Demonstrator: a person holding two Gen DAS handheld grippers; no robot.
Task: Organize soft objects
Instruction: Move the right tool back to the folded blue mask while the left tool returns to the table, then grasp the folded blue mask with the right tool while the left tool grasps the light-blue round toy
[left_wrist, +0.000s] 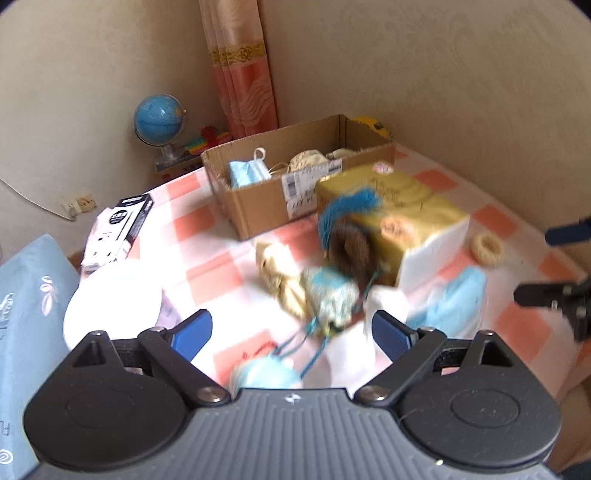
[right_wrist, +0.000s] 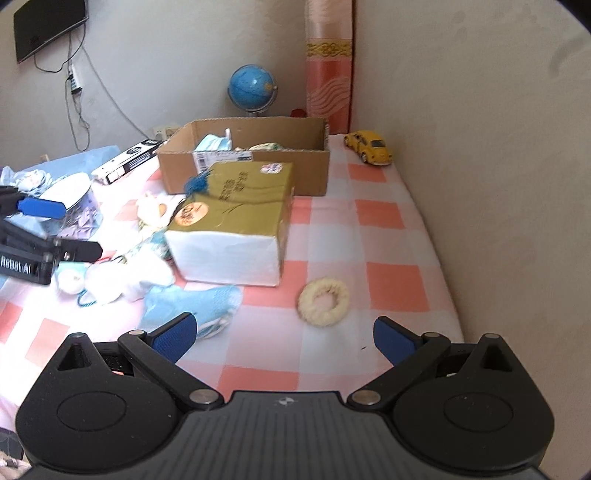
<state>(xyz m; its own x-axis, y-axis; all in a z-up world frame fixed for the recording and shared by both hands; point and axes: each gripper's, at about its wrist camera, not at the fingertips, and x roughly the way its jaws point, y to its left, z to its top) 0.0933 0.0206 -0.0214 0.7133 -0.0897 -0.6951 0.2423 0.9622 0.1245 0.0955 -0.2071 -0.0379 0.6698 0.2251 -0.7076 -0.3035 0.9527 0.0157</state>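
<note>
My left gripper (left_wrist: 291, 330) is open and empty above a blurred pile of soft things: a beige cloth (left_wrist: 279, 273), a teal patterned pouch (left_wrist: 330, 295), a brown furry piece with a blue tassel (left_wrist: 349, 240) and a pale blue ball (left_wrist: 266, 373). A cardboard box (left_wrist: 258, 199) behind holds a blue face mask (left_wrist: 245, 171) and cream yarn (left_wrist: 306, 160). My right gripper (right_wrist: 284, 334) is open and empty, close above a cream fluffy ring (right_wrist: 324, 302). A light blue knit sock (right_wrist: 192, 302) lies by its left finger. The cardboard box (right_wrist: 243, 173) stands further back.
A gold napkin pack (right_wrist: 236, 221) sits mid-table on the pink checked cloth (right_wrist: 388, 277). A yellow toy car (right_wrist: 369, 147), a globe (right_wrist: 252, 88) and a black-white carton (right_wrist: 125, 162) stand around. A white lidded container (left_wrist: 110, 299) is at left. The wall is close at right.
</note>
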